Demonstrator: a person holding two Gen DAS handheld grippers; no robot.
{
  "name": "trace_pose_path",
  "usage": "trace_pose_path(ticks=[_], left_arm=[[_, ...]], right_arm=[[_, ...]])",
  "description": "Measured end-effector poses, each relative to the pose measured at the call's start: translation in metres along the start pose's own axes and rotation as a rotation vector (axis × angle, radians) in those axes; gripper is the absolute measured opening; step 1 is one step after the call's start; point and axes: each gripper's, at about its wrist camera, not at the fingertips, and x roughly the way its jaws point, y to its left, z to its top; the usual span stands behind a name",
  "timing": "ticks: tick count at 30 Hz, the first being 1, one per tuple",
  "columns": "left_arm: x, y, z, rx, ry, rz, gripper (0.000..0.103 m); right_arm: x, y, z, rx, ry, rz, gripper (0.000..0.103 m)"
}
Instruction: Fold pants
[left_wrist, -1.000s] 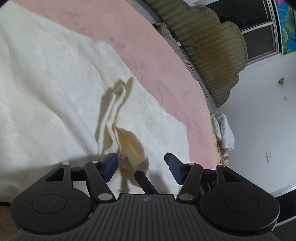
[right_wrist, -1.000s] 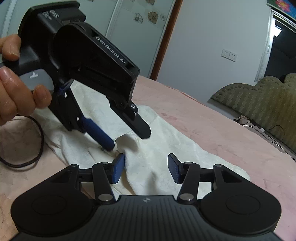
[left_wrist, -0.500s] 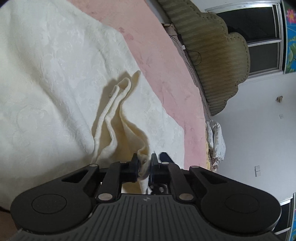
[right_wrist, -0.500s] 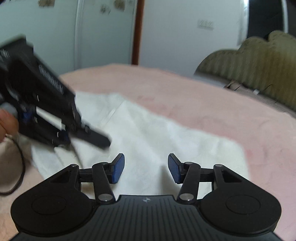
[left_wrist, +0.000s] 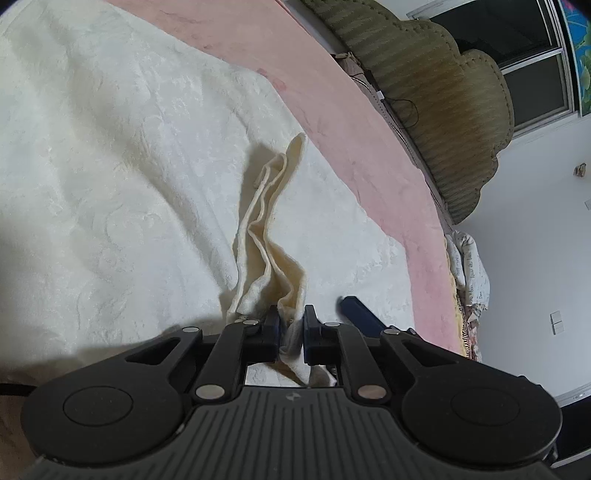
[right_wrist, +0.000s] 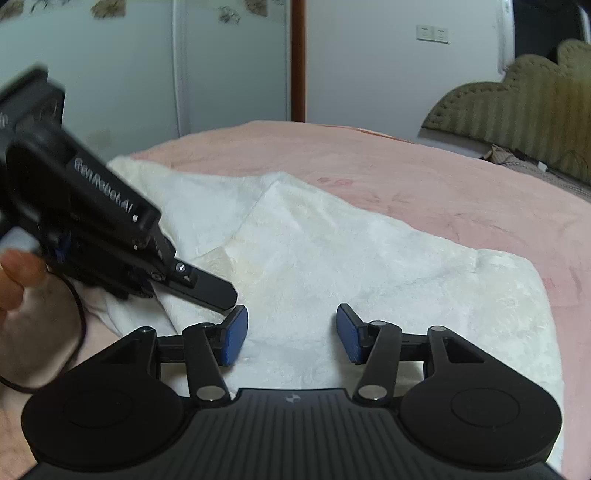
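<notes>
Cream-white pants (left_wrist: 110, 166) lie spread over a pink bedsheet (left_wrist: 332, 92). My left gripper (left_wrist: 290, 328) is shut on a raised fold of the pants' edge, and the cloth bunches up between its pads. In the right wrist view the pants (right_wrist: 332, 251) fill the middle. My right gripper (right_wrist: 291, 334) hovers just over them, jaws opening slightly, nothing pinched between them. The left gripper (right_wrist: 218, 291) shows there at the left, held by a hand (right_wrist: 18, 273), its tip close to my right gripper's left pad. One blue fingertip (left_wrist: 354, 306) of the right gripper shows in the left wrist view.
An olive padded headboard (left_wrist: 443, 92) runs along the far side of the bed, below a dark window (left_wrist: 517, 44). A crumpled cloth (left_wrist: 469, 266) hangs off the bed's edge. A black cable (right_wrist: 77, 332) loops at the left. Wardrobe doors (right_wrist: 147, 74) and a wall stand behind.
My left gripper closed on the fold of the pants and pulled it up into a ridge. The right gripper's view levelled out and shifted; its jaws stand slightly wider.
</notes>
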Motion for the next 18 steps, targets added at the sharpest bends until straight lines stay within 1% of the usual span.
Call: trace_pose_path(ticks=[1, 2, 3, 4, 6, 7, 8, 9, 10, 11, 12, 14, 16, 18], left_arm=[[-0.001, 0.000, 0.000, 0.003, 0.003, 0.001, 0.014], [-0.003, 0.000, -0.001, 0.008, 0.007, 0.006, 0.017], [-0.006, -0.002, 0.000, 0.016, 0.014, 0.008, 0.019], [-0.011, -0.004, 0.001, 0.024, 0.008, 0.015, 0.018], [-0.025, -0.009, 0.003, 0.065, -0.049, 0.053, 0.018], [-0.033, -0.015, 0.004, 0.102, -0.090, 0.082, 0.018], [-0.039, -0.020, 0.006, 0.144, -0.127, 0.112, 0.020], [-0.042, -0.025, 0.007, 0.182, -0.151, 0.142, 0.024], [-0.042, -0.028, 0.008, 0.211, -0.159, 0.170, 0.026], [-0.040, -0.031, 0.007, 0.238, -0.153, 0.189, 0.032], [-0.035, -0.032, 0.005, 0.267, -0.131, 0.200, 0.036], [-0.025, -0.034, -0.003, 0.312, -0.085, 0.227, 0.036], [-0.020, -0.036, -0.013, 0.366, -0.098, 0.297, 0.039], [-0.026, -0.038, -0.018, 0.393, -0.122, 0.305, 0.042]], right_arm=[[0.000, -0.005, 0.002, 0.014, -0.016, 0.008, 0.054], [0.000, -0.006, 0.003, 0.020, -0.020, 0.012, 0.055], [0.003, -0.006, 0.002, 0.014, -0.005, 0.014, 0.057], [0.007, -0.005, 0.000, -0.001, 0.013, 0.011, 0.058], [0.007, 0.000, -0.006, -0.022, 0.009, -0.007, 0.058], [0.007, 0.001, -0.005, -0.025, 0.009, -0.011, 0.059], [0.004, 0.003, -0.004, -0.022, 0.000, -0.015, 0.059], [0.001, 0.005, -0.004, -0.015, -0.020, -0.015, 0.059], [-0.001, 0.006, -0.002, -0.009, -0.040, -0.005, 0.059], [-0.002, 0.009, -0.001, -0.007, -0.051, 0.014, 0.059], [-0.001, 0.012, 0.001, -0.015, -0.048, 0.030, 0.059], [0.003, 0.023, -0.001, -0.050, -0.029, 0.028, 0.059], [0.008, 0.027, -0.004, -0.078, -0.012, 0.019, 0.059], [0.006, 0.023, -0.003, -0.048, -0.011, 0.030, 0.060]])
